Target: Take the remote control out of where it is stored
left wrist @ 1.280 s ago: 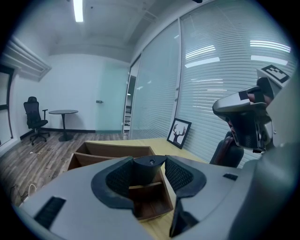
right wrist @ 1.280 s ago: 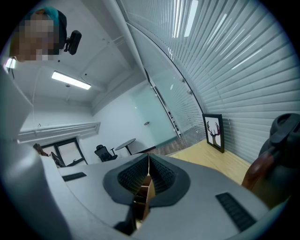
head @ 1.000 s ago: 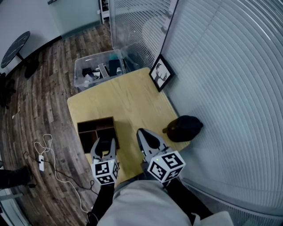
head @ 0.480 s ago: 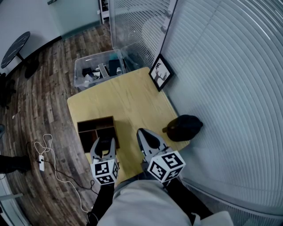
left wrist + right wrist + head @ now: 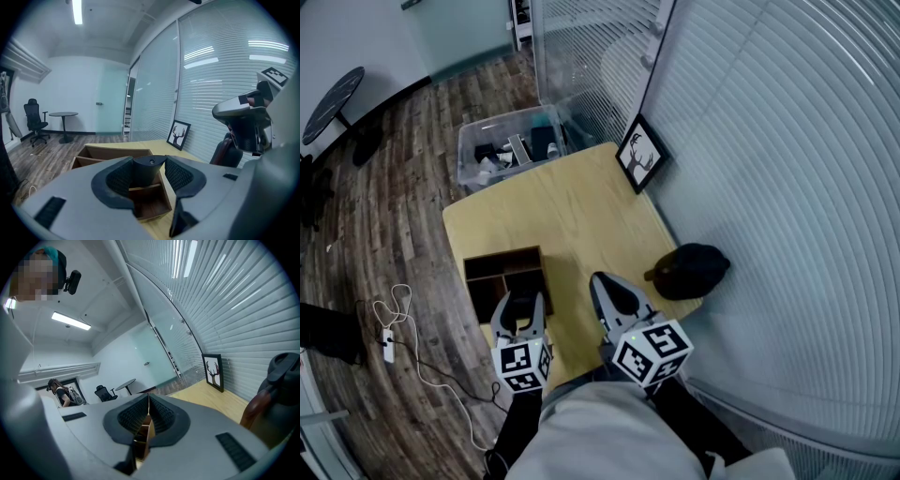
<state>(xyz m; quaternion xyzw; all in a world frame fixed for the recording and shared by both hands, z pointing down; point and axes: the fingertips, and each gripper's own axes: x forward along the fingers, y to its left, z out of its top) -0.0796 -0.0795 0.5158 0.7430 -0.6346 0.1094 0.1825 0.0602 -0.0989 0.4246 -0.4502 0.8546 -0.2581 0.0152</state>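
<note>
**A:** Remote first: where is it?

**B:** The remote (image 5: 148,172) stands upright between the jaws of the left gripper (image 5: 522,306), and both pads pinch its top end. Its lower part runs down out of sight toward the wooden box (image 5: 490,270) directly beneath the jaws. I cannot tell whether the bottom is clear of the compartment.

**A:** So what could spoil the lift?

**B:** The hold looks shallow to me, because the pads catch only the upper end. If the gripper rises at a tilt, I think the remote could pivot between the pads or slide out and fall back into the box.

**A:** And the box itself?

**B:** It looks light, and it sits at the table (image 5: 572,202) edge on the gripper's left. If the remote snags on a divider, the pull might drag or tip the box toward that edge.

**A:** Could the other gripper help?

**B:** The right gripper (image 5: 148,399) is just to the right, with its jaws pressed together and nothing in them. It isn't touching the box, so nothing is steadying it.
</note>
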